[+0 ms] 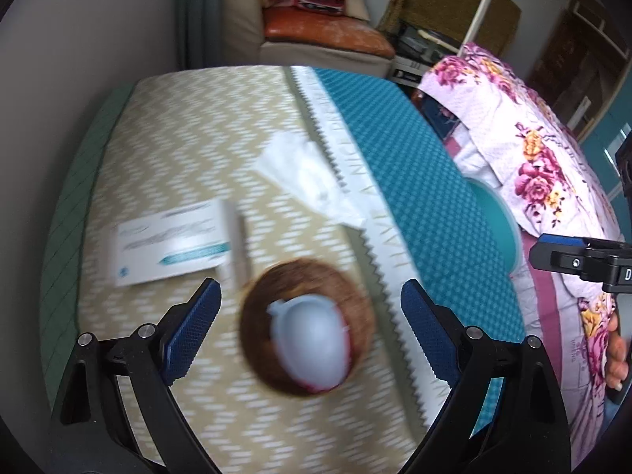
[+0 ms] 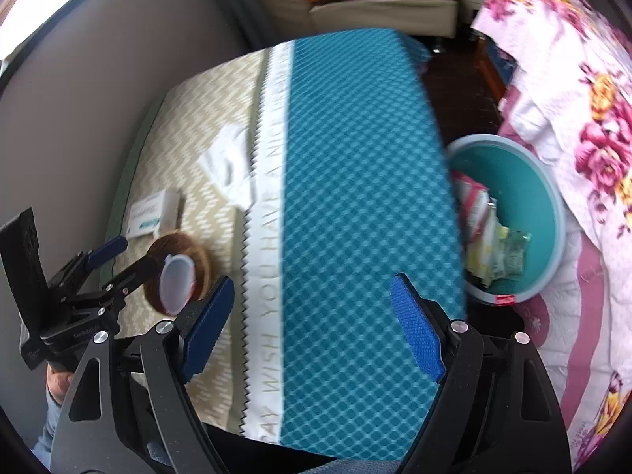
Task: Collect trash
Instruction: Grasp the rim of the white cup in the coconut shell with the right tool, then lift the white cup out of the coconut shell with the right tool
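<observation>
Left tongs [image 1: 310, 331] open above lidded cup [image 1: 308, 343], nothing gripped. Right tongs [image 2: 312, 326] open, empty. Bin [image 2: 549, 213] part-filled. Next, likely: straddle cup, squeeze

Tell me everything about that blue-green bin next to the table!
The bin is a round tub, teal inside with a paler grey-blue rim, and it looks like plastic. It stands upright and open, with no lid, low down between the teal table cover and the flowered quilt. Inside lie crumpled wrappers, pink, white and green. Neither gripper touches it. The table edge hides its left side.
</observation>
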{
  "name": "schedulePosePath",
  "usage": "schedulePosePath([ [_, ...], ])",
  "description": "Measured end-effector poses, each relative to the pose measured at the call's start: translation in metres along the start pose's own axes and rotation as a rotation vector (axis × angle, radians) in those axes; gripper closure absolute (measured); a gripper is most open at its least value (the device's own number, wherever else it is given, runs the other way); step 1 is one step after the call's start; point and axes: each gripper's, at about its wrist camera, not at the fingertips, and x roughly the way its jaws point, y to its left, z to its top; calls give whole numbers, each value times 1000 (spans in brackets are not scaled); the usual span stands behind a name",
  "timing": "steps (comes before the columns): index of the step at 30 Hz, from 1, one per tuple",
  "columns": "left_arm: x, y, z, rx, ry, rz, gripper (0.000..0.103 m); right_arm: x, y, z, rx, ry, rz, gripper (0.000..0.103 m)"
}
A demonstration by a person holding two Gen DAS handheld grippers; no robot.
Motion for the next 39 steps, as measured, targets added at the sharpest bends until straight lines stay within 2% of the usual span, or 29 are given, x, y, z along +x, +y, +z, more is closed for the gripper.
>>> schedulePosePath([
  [2, -3, 19, -9, -26, 3, 14, 10, 6, 22, 1, -34, 21, 10, 35],
  [3, -4, 29, -13, -40, 5, 18, 10, 10, 30, 2, -48, 33, 18, 45],
  [4, -4, 37, -16, -53, 7, 22, 10, 15, 42, 2, -63, 50, 33, 50],
  [8, -2, 58, -29, -79, 20, 27, 10, 37, 83, 2, -131, 104, 58, 60],
  [10, 1, 63, -34, -78, 30, 30, 10, 47, 99, 1, -159, 131, 72, 73],
  [12, 4, 66, -37, -73, 39, 32, 10, 59, 113, 1, -177, 158, 81, 78],
  [20, 14, 75, -48, -75, 57, 17, 10, 94, 126, -2, -159, 222, 56, 78],
  [27, 15, 80, -49, -104, 41, -46, 10, 107, 128, -2, -149, 227, 29, 78],
  [33, 18, 86, -52, -116, 52, -38, 10, 105, 146, -4, -191, 196, 45, 79],
  [34, 18, 87, -52, -118, 53, -37, 10, 108, 153, -6, -210, 205, 47, 83],
  [39, 22, 90, -56, -132, 60, -43, 10, 125, 158, -2, -194, 248, 35, 84],
])
